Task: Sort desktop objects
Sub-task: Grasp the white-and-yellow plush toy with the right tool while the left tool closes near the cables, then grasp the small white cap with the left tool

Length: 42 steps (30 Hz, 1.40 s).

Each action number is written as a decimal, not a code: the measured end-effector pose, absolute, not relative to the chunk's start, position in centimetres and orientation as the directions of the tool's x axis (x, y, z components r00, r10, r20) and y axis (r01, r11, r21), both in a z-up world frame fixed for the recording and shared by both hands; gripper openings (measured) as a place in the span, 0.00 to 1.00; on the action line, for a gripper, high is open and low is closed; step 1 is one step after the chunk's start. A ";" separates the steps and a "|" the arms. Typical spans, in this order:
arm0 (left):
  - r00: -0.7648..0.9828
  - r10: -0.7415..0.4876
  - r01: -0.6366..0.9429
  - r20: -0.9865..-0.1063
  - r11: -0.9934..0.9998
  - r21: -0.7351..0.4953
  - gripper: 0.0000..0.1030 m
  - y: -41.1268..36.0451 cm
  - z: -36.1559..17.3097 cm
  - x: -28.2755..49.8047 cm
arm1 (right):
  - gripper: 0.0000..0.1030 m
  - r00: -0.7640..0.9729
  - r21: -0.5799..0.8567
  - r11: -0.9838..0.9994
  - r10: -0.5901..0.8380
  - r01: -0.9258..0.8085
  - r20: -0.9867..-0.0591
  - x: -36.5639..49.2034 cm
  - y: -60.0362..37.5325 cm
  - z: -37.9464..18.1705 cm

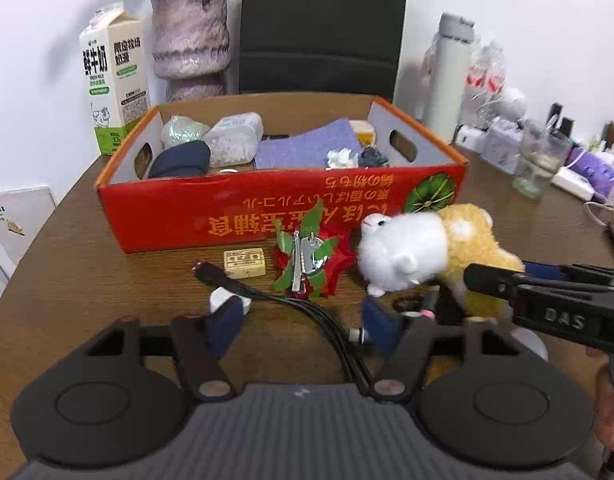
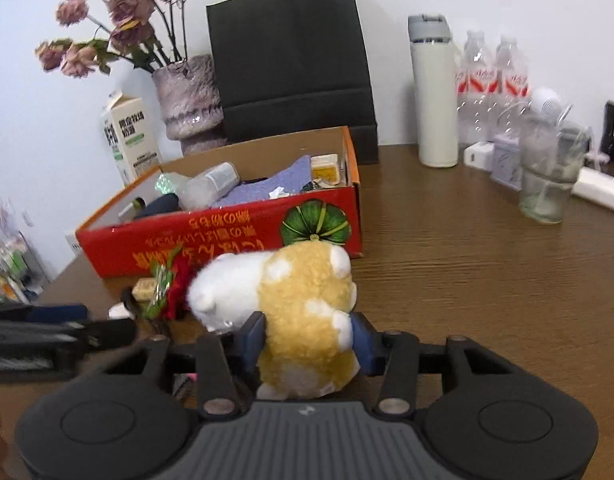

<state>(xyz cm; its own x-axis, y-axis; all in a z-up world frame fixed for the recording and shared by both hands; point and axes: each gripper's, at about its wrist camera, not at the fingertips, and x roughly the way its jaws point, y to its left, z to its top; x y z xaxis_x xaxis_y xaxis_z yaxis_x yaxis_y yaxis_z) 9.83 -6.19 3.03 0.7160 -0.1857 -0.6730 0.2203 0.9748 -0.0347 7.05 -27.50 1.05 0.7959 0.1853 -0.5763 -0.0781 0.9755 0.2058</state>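
My right gripper (image 2: 307, 338) is shut on a white and tan plush toy (image 2: 291, 300) and holds it just in front of the red cardboard box (image 2: 227, 236). The plush (image 1: 419, 256) and the right gripper's arm also show at the right of the left wrist view. My left gripper (image 1: 303, 326) is open and empty, low over the table, with black cables (image 1: 307, 308) between its fingers. A red flower hair clip (image 1: 307, 260) and a small tan eraser (image 1: 245, 263) lie before the box (image 1: 179, 216), which holds several items.
A milk carton (image 1: 115, 76), a vase of dried roses (image 2: 187, 96) and a black paper bag (image 2: 291, 60) stand behind the box. A white flask (image 2: 435, 92), water bottles (image 2: 491, 76), a glass (image 2: 547, 184) and chargers crowd the right side.
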 end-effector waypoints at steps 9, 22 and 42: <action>0.714 -0.159 0.168 -0.681 0.984 -0.054 0.08 -7.0 0.7 11.1 | 0.42 0.835 0.259 0.964 0.187 -0.056 -0.518 5.5 -28.5 -0.1; 0.833 -0.095 0.079 -0.546 0.995 -0.053 0.01 -2.1 5.7 1.9 | 0.33 0.896 0.214 0.974 0.162 -0.078 -0.413 1.5 -27.8 1.9; 0.779 -0.177 0.247 -0.601 0.968 0.035 0.66 -3.7 1.0 -8.1 | 0.49 0.856 0.137 0.987 0.140 -0.081 -0.497 -13.5 -25.3 1.1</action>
